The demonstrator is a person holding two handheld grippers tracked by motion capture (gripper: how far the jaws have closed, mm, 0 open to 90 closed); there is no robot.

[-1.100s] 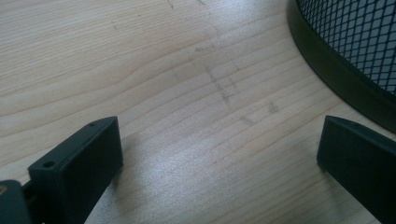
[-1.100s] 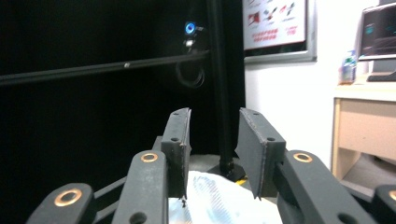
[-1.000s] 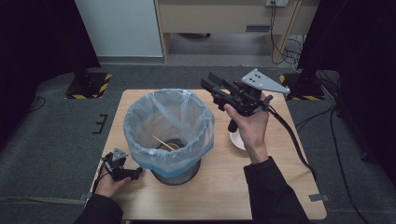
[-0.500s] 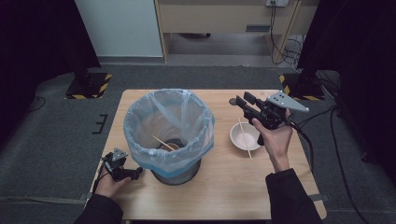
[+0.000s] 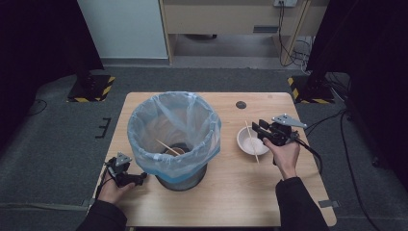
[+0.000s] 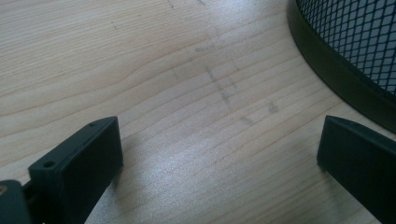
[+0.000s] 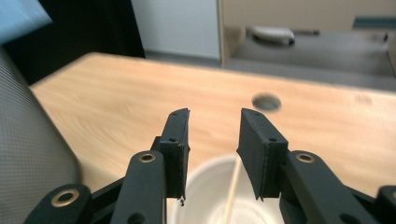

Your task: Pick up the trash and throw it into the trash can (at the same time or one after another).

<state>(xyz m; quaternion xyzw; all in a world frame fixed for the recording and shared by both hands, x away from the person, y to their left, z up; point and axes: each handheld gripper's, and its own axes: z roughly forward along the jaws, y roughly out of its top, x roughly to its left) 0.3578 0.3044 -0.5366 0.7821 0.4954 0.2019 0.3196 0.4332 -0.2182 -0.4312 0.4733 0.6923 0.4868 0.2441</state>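
Chopsticks split the job, by my guess: one stick [image 5: 168, 147] lies in the lined bin [image 5: 173, 137], one [image 5: 252, 140] rests across the bowl [image 5: 251, 141] at three o'clock. Right claw [image 5: 260, 129] hovers there, parted, empty; left claw [image 5: 139, 179] spread on the tabletop [image 5: 231, 192].

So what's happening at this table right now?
A person holds a hand-held gripper in each hand. The right one hangs open over a white bowl with a wooden stick across it. The left one rests open beside a mesh bin lined with a blue bag; another stick lies inside.
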